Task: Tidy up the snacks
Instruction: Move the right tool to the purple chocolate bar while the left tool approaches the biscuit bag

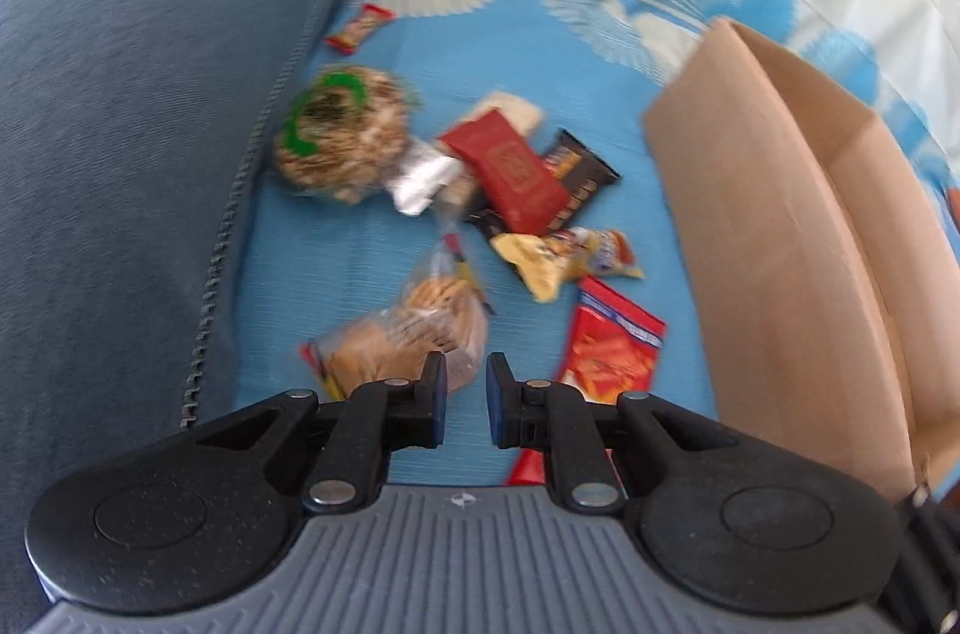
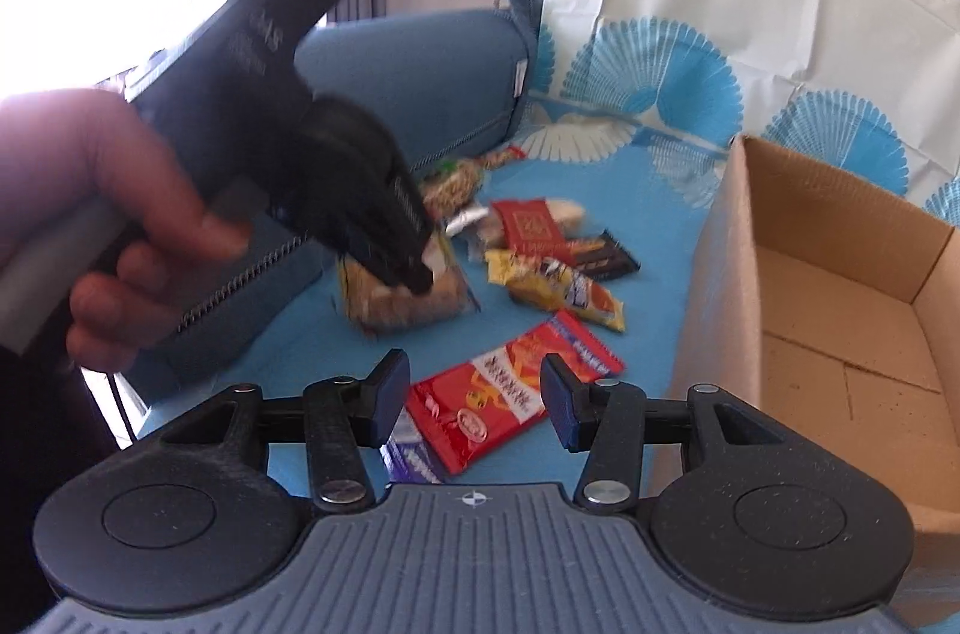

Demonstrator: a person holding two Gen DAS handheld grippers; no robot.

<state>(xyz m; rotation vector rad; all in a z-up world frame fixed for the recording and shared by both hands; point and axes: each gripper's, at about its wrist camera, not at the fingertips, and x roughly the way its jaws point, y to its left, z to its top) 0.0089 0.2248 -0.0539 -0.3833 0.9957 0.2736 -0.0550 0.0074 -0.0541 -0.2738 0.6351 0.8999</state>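
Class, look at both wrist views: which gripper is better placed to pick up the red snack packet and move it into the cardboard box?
Probably the right gripper: its jaws stand open directly over the red snack packet, with the cardboard box alongside. The left gripper is nearly closed, over the clear bag of biscuits.

The left wrist camera sat behind the left gripper (image 1: 467, 397) and looked steeply down, close over the blue patterned cover (image 1: 372, 238), taking in the scattered snacks, the sofa arm (image 1: 138, 106) along the cover's left edge and the cardboard box (image 1: 774, 238) toward its right edge. The right wrist camera sat behind the right gripper (image 2: 469, 403), angled less steeply and from further back toward the cover's near edge, facing the back cushion (image 2: 720, 4). Both views shared the snack pile, including the red packet (image 1: 612, 358) (image 2: 510, 388), and the box (image 2: 840, 286); the right view also held the left gripper (image 2: 414, 274) and the hand (image 2: 132, 220) carrying it.
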